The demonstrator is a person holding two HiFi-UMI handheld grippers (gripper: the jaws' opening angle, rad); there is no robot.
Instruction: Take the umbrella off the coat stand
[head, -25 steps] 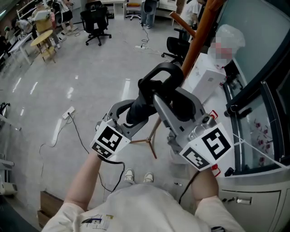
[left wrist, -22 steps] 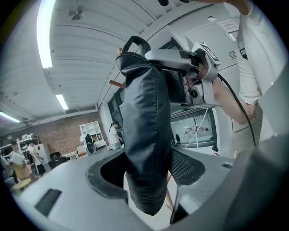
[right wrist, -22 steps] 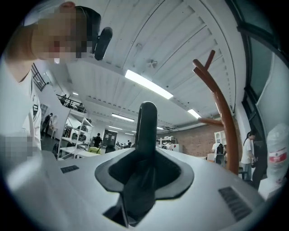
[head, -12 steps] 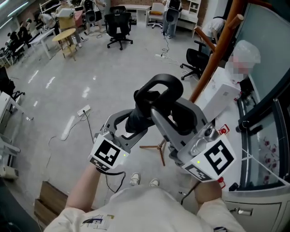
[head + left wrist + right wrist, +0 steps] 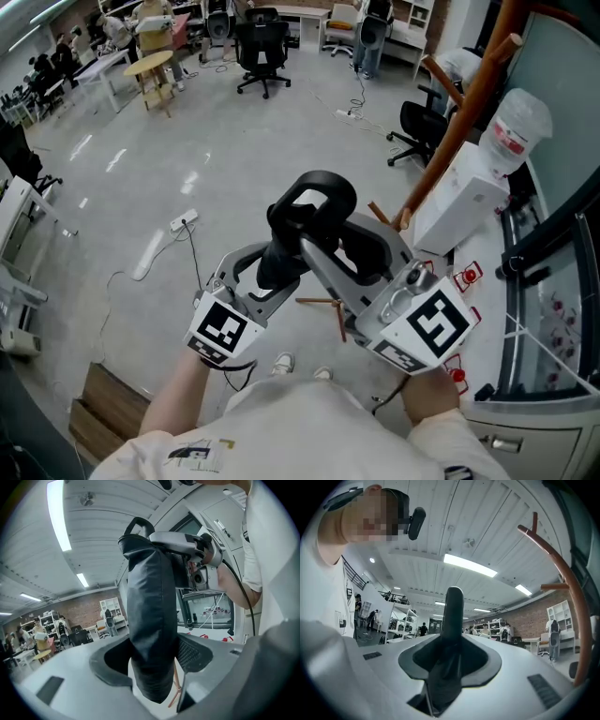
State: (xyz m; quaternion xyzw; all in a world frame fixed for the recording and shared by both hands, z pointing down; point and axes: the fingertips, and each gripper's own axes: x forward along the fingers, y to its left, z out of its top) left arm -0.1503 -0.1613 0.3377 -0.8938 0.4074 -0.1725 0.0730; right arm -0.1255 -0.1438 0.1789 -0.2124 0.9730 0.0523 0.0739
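My left gripper (image 5: 152,660) pinches the black umbrella's (image 5: 150,597) matte folded fabric; my right gripper (image 5: 449,658) clamps its smooth rounded end.

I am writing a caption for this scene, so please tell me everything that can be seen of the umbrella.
The umbrella is black and folded short, its cloth wrapped into a smooth tube, with a thick loop handle at the top end. It is held roughly upright in the air in front of the person. The left gripper is closed on the cloth body, and the right gripper is closed just below the handle. The umbrella is clear of the brown coat stand and touches nothing else.
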